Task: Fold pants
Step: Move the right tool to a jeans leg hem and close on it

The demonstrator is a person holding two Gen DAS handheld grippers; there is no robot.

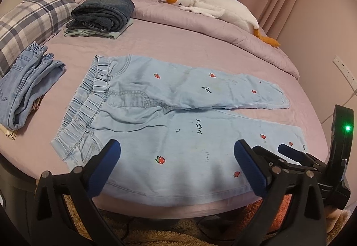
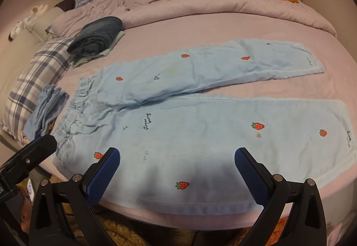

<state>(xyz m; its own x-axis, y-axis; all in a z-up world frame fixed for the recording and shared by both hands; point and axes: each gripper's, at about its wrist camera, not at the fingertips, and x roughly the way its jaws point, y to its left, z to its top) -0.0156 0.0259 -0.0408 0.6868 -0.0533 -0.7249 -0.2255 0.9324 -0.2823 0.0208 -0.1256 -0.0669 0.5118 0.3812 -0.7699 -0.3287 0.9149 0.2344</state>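
Light blue pants [image 1: 169,125] with small strawberry prints lie flat on the pink bed, waistband to the left, both legs spread to the right. They also show in the right wrist view [image 2: 200,134]. My left gripper [image 1: 176,147] is open and empty, hovering over the near leg close to the waistband side. My right gripper [image 2: 177,153] is open and empty over the near leg further right. In the left wrist view the right gripper's fingers [image 1: 290,150] show at the lower right, by the near leg's cuff.
A folded dark jeans stack [image 1: 104,14] sits at the back left. Folded light denim [image 1: 26,89] lies at the left by a plaid pillow [image 1: 31,16]. A plush goose [image 1: 214,7] rests on the bunched duvet behind. The bed edge [image 1: 178,210] is just below the grippers.
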